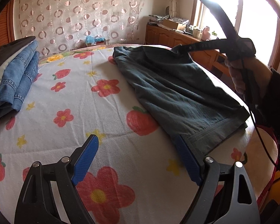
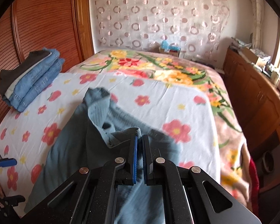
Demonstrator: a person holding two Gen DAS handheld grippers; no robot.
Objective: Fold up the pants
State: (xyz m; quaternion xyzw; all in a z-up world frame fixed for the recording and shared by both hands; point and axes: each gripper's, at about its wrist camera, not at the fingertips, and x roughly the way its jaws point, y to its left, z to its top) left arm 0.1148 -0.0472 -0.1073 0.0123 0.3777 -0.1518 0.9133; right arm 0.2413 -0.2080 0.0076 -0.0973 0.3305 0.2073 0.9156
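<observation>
Dark grey-green pants [image 1: 177, 89] lie at right of frame on the flowered bed sheet [image 1: 65, 97]. Right gripper [image 2: 139, 143] jaws clamped on a raised pants edge, frame centre. Left gripper [image 1: 138, 160] jaws wide apart, right blue pad touching the hem, lower centre. Folded jeans stack [image 1: 15, 78] upper left.

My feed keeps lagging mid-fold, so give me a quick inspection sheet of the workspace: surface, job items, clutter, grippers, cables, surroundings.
Surface: bed sheet with a flower and strawberry print, lightly wrinkled, lying over a floral blanket.
Job's things: dark pants spread on the sheet's right part, one end lifted.
Clutter: stack of folded clothes, blue jeans among them, at the bed's far left.
Grippers: left gripper open, low over the sheet, one finger by the pants' hem; right gripper shut on the pants' raised edge.
Cables: black cable hanging from the right gripper's handle.
Surroundings: wooden cabinet with boxes on top, bright window, circle-patterned curtain.
</observation>
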